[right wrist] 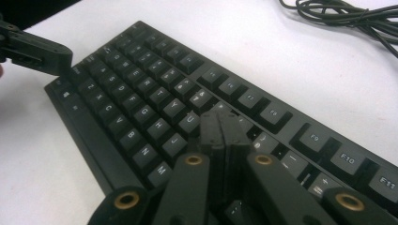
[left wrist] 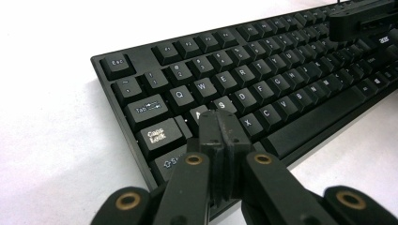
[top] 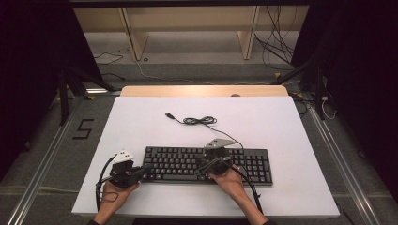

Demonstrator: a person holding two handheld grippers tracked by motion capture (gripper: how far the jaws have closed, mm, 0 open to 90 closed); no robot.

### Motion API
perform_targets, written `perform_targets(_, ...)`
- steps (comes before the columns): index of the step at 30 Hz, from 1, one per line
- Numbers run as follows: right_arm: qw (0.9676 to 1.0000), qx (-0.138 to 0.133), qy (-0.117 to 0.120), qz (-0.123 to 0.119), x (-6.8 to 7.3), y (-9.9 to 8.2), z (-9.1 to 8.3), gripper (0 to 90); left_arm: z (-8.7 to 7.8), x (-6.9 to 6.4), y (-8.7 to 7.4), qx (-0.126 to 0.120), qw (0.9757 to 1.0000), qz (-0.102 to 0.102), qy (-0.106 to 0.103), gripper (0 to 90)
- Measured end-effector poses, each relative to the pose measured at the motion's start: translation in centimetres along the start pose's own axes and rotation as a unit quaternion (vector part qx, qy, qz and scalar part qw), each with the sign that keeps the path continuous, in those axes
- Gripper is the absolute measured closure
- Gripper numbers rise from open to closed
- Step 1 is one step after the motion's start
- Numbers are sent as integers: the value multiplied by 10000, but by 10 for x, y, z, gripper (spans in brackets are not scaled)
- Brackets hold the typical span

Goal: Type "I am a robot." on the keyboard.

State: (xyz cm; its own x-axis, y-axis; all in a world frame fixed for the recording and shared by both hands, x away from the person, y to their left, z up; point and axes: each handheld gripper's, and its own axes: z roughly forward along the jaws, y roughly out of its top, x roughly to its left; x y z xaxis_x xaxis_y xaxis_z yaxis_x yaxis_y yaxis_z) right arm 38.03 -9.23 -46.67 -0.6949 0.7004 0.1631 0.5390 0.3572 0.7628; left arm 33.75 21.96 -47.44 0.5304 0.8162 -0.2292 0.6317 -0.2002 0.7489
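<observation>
A black keyboard (top: 178, 161) lies across the near half of the white table (top: 281, 126). My left gripper (top: 146, 167) is at the keyboard's left end, jaws shut with nothing between them. In the left gripper view its tips (left wrist: 221, 123) sit over the A and S keys of the keyboard (left wrist: 263, 79). My right gripper (top: 204, 164) is over the keyboard's middle, also shut and empty. In the right gripper view its tips (right wrist: 223, 123) hover above the keys right of J on the keyboard (right wrist: 141, 93). Whether either tip touches a key I cannot tell.
The keyboard's cable (top: 199, 121) lies coiled behind it, its USB plug (top: 169, 114) loose on the table; the coil (right wrist: 338, 11) is at the top right of the right gripper view. Beyond the table are wooden supports and floor cables.
</observation>
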Motion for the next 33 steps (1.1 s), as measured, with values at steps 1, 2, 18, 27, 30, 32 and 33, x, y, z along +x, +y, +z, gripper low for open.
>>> perform_targets(1, 10000, 17, -18, -12, 0, 0, 2, 900, 0, 0, 0, 5, 10000, 8, -1, 889)
perform_targets(2, 10000, 38, -21, -5, 0, 1, 3, 900, 0, 1, 0, 12, 10000, 9, 0, 889)
perform_targets(18, 9998, 187, -16, -32, 5, 4, 18, 900, 1, 3, -1, 116, 9999, -21, 41, 889)
perform_targets(27, 9998, 214, -10, -40, 5, 4, 21, 900, 2, 5, -1, 159, 9998, -41, 55, 889)
perform_targets(30, 9997, 223, -13, -28, 5, 4, 21, 900, 2, 6, -1, 180, 9998, -35, 63, 889)
perform_targets(32, 9997, 221, -15, -37, 5, 4, 22, 900, 3, 6, -1, 190, 9998, -36, 68, 889)
perform_targets(33, 9997, 228, -20, -30, 5, 4, 22, 900, 3, 6, -1, 195, 9998, -29, 73, 889)
